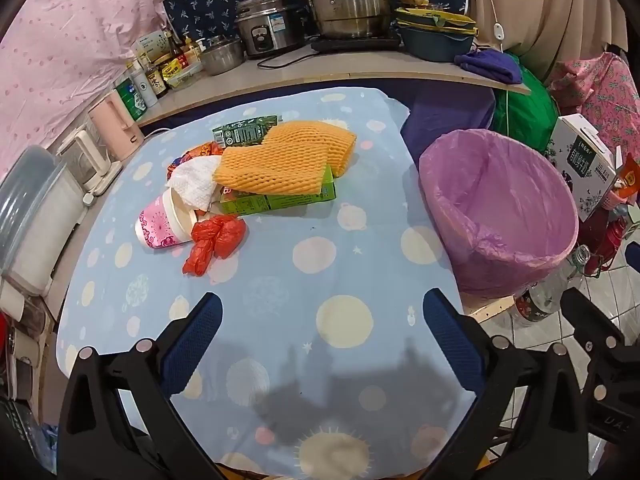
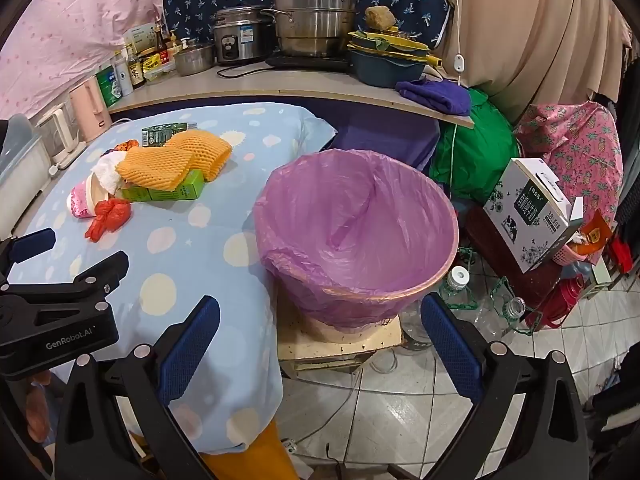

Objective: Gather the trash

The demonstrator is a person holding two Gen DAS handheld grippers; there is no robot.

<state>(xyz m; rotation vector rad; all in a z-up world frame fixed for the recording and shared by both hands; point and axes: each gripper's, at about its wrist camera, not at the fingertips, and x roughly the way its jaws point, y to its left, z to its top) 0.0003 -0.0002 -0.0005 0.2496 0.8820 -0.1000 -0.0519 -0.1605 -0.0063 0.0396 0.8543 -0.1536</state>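
A trash pile lies on the blue spotted tablecloth [image 1: 320, 264]: orange foam netting [image 1: 280, 158] over a green box [image 1: 280, 200], a dark green carton [image 1: 244, 130], white tissue [image 1: 194, 182], a pink paper cup [image 1: 160, 226] and a red plastic bag [image 1: 214, 242]. The same pile shows in the right wrist view, with the netting [image 2: 172, 162] and red bag [image 2: 108, 218]. A bin with a purple liner [image 1: 500, 212] [image 2: 356, 232] stands off the table's right edge. My left gripper [image 1: 320, 336] is open and empty, short of the pile. My right gripper [image 2: 320, 340] is open and empty, before the bin.
A counter [image 1: 320, 68] behind the table holds steel pots [image 1: 348, 4], a rice cooker, bottles and a blue cloth. Kettles [image 1: 116, 124] stand at the left. Plastic bottles [image 2: 460, 284], a milk carton box [image 2: 528, 216] and bags crowd the tiled floor to the right.
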